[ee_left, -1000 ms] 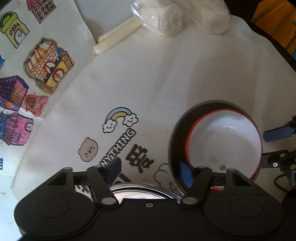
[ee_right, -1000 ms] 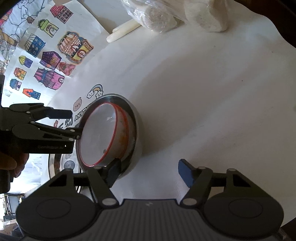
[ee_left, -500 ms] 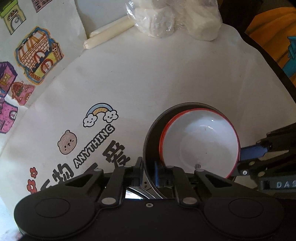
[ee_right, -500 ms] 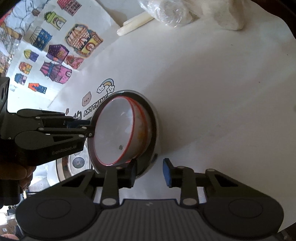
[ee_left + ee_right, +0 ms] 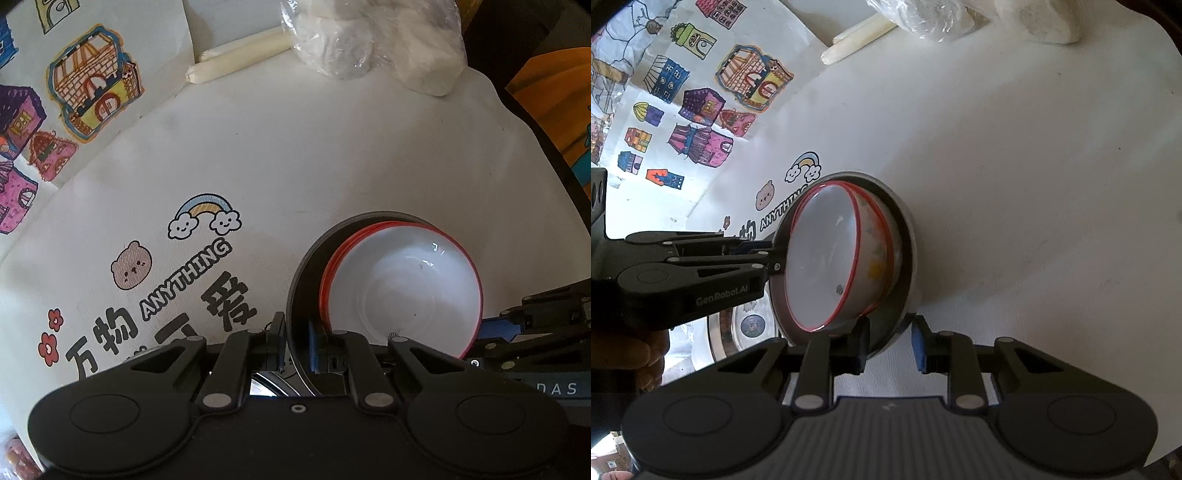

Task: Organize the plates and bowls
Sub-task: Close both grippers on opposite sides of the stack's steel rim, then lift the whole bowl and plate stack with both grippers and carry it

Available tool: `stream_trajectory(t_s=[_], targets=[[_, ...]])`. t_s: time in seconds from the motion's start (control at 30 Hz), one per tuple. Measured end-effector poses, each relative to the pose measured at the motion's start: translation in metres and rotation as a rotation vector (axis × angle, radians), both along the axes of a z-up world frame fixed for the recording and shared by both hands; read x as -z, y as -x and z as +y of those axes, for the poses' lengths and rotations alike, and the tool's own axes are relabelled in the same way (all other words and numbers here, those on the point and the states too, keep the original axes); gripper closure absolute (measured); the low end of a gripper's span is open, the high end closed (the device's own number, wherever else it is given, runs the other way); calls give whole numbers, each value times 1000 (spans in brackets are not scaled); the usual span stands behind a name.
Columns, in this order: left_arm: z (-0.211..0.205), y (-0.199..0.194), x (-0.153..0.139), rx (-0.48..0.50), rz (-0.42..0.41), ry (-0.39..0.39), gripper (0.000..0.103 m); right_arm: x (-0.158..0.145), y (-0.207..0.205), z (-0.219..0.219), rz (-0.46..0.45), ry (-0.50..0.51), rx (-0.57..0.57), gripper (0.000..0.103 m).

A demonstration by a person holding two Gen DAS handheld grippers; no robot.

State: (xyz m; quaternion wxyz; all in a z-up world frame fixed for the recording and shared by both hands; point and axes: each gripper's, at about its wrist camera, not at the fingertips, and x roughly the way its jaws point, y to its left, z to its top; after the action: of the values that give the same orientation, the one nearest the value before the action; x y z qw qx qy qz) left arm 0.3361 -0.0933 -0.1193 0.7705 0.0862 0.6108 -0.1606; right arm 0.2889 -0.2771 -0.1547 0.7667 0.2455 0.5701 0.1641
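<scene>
Both grippers have narrowed since a second ago. The left gripper (image 5: 296, 341) is now clenched on the rim of the dark metal bowl (image 5: 303, 280) at its nine o'clock; the right gripper (image 5: 889, 341) is closing over the rim at five. White red-rimmed bowls (image 5: 827, 258) already nest inside, on the cloth-covered surface (image 5: 1015, 166). A steel plate (image 5: 720, 339) remains unsorted. Only the right view shows the holding hand (image 5: 628, 354).

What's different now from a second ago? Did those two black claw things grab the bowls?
Yes. The left gripper, open a second ago, has shut on the rim of the dark metal bowl. The right gripper is closing across that bowl's opposite rim. The red-rimmed white bowls stayed nested inside, and the white printed cloth looks undisturbed.
</scene>
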Motion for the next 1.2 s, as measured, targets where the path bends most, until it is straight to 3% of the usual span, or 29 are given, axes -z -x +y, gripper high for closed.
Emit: stream_trajectory(t_s=[0.83, 1.2], targets=[[0, 5, -1, -50, -7, 27, 91, -4, 3, 2, -27, 35, 46, 80], [-1, 15, -8, -88, 11, 88, 93, -7, 9, -8, -24, 56, 85, 83]])
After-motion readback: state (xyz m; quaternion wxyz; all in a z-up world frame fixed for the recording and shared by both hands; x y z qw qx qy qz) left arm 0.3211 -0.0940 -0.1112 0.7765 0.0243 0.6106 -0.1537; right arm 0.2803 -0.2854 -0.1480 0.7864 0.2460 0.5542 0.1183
